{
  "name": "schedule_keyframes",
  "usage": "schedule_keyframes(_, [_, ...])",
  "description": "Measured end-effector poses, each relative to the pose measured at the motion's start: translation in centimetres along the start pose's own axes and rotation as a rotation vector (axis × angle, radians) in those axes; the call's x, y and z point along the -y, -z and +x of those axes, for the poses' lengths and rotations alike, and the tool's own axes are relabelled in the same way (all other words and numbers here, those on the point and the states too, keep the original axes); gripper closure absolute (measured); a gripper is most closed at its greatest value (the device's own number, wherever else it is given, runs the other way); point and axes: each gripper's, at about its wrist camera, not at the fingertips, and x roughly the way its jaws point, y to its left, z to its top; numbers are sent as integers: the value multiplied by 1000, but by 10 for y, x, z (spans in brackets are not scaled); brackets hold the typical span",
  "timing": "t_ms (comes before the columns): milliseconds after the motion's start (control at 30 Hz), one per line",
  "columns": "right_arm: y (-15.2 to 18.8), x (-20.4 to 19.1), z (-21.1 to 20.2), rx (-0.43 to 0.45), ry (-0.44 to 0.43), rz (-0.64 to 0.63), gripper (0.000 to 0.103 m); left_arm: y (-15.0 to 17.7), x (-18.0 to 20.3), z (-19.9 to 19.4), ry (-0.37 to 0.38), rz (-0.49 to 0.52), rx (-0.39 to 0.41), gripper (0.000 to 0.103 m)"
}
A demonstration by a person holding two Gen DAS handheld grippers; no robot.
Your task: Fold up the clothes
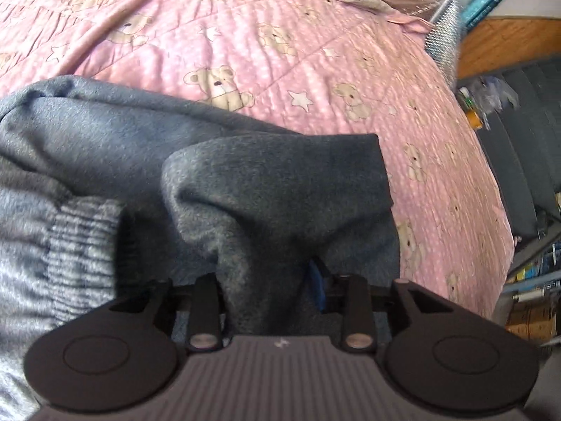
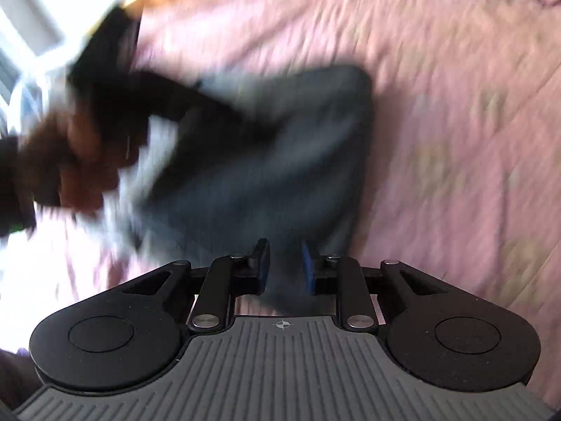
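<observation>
garment: grey fleece garment (image 1: 115, 147) lies bunched on the pink bear-print bedspread (image 1: 280, 45), ribbed cuff (image 1: 77, 242) at your left.
left gripper (image 1: 270, 273): your fingers are clenched on a raised fold of the grey fleece; one blue pad (image 1: 317, 287) shows.
right gripper (image 2: 284, 266): your fingers (image 2: 308, 266) stand parted with grey cloth between them; grip — cannot tell, view blurred.
other: your hand (image 2: 80, 161) shows in the right wrist view, at its left edge.

Bed: pink quilt (image 1: 280, 52), bears and stars, spread wide, daylight on it.
Floor: orange wood (image 1: 508, 45) past the far edge.
Right side: dark grey unit (image 1: 526, 140), clutter on it, blurred.
Right view: smeared, bright white glare (image 2: 28, 17) upper left.
</observation>
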Motion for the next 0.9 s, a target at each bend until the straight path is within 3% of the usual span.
schedule_keyframes(67, [-29, 13, 6, 41, 12, 24, 48, 7, -7, -6, 9, -36, 5, 70])
schedule_keyframes(167, [-72, 37, 54, 1, -8, 67, 40, 15, -16, -8, 27, -97, 28, 70])
schedule_keyframes(233, [-94, 55, 87, -33, -24, 121, 41, 16, -14, -8, 30, -109, 48, 70])
schedule_keyframes(267, [-101, 62, 99, -39, -47, 144, 49, 16, -10, -8, 33, -95, 62, 71])
schedule_keyframes(300, [-105, 67, 107, -40, -70, 151, 79, 15, -4, -7, 42, -70, 78, 71])
schedule_keyframes(367, [-108, 69, 107, -10, -29, 117, 89, 13, 5, -7, 24, -34, 97, 71])
schedule_keyframes(433, [-104, 71, 103, 22, 41, 77, 90, 13, 8, -7, -20, -18, 104, 68])
schedule_keyframes(500, [-103, 70, 104, 16, 37, 47, 86, 20, -2, -11, -44, -72, 97, 65])
schedule_keyframes(600, [-107, 67, 79, 66, 37, 51, 62, 37, -10, -29, -50, -138, 87, 62])
schedule_keyframes(667, [-103, 64, 45, 147, 72, 58, 55, 53, -11, -40, -29, -161, 71, 56])
schedule_keyframes(733, [-88, 53, 11, 189, 36, 25, 56, 67, -9, -41, -23, -164, 43, 57])
schedule_keyframes(800, [-62, 31, 10, 81, -73, -57, 77, 78, -4, -43, -41, -145, 30, 58])
schedule_keyframes(867, [-30, 9, 17, -55, -156, -150, 91, 82, 2, -43, -52, -143, 22, 60])
schedule_keyframes(900, [-13, 6, 22, -108, -143, -188, 91, 82, 5, -42, -56, -133, 18, 60])
